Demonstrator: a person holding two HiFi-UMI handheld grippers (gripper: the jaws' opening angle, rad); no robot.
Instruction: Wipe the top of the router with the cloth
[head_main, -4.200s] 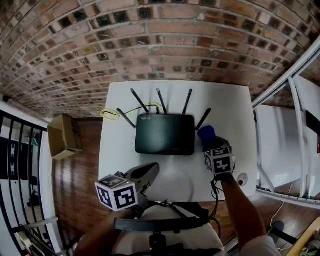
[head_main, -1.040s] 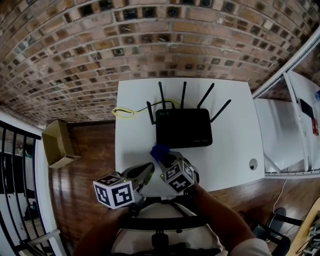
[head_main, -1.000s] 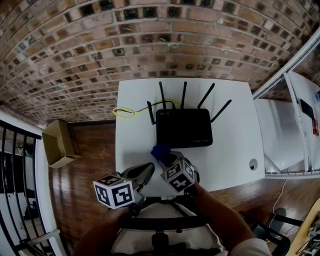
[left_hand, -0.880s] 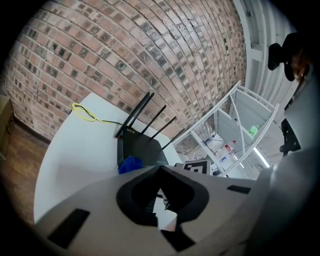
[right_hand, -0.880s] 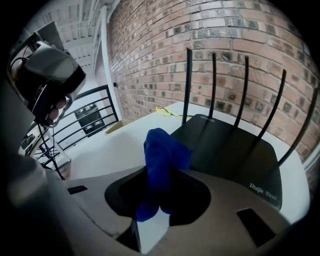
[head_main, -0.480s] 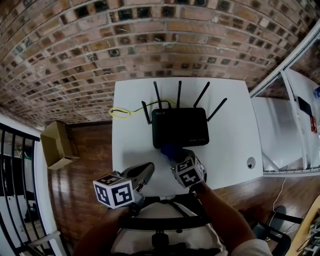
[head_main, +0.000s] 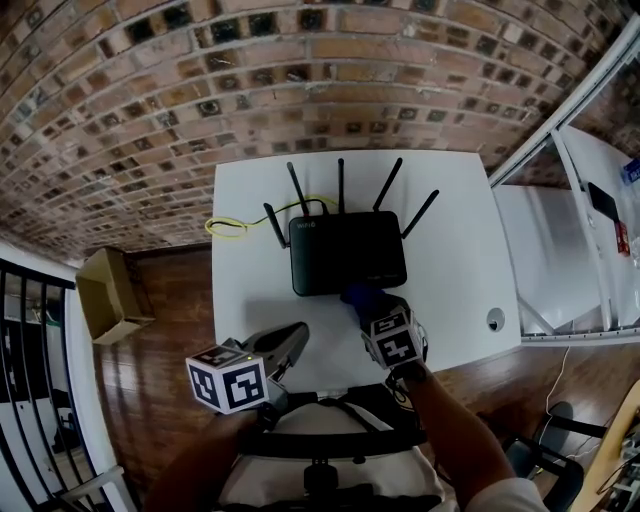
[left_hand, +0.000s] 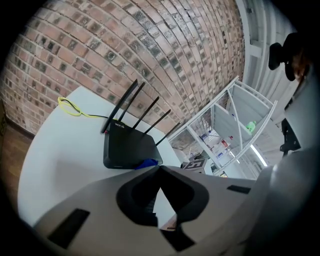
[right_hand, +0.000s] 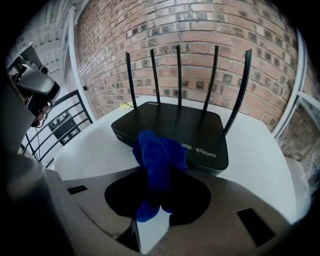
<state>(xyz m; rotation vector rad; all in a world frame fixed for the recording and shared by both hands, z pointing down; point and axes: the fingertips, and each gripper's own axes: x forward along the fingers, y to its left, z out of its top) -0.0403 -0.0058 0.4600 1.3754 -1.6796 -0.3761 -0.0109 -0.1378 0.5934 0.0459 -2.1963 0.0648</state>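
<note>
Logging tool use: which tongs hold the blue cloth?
The right tongs, shut on the blue cloth at the front edge of the router; the left tongs are shut, empty.

The router (head_main: 348, 252) lies on the table (head_main: 450, 230), the cloth (head_main: 362, 296) at its near edge, a cable (head_main: 232, 226) behind-left.

Router (right_hand: 172, 125): "Reyee" on front edge; "WiFi 6" on top rear corner. Nothing else legible.

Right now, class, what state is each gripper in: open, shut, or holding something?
Left gripper: shut, nothing between its jaws.
Right gripper: shut on the blue cloth.
</note>
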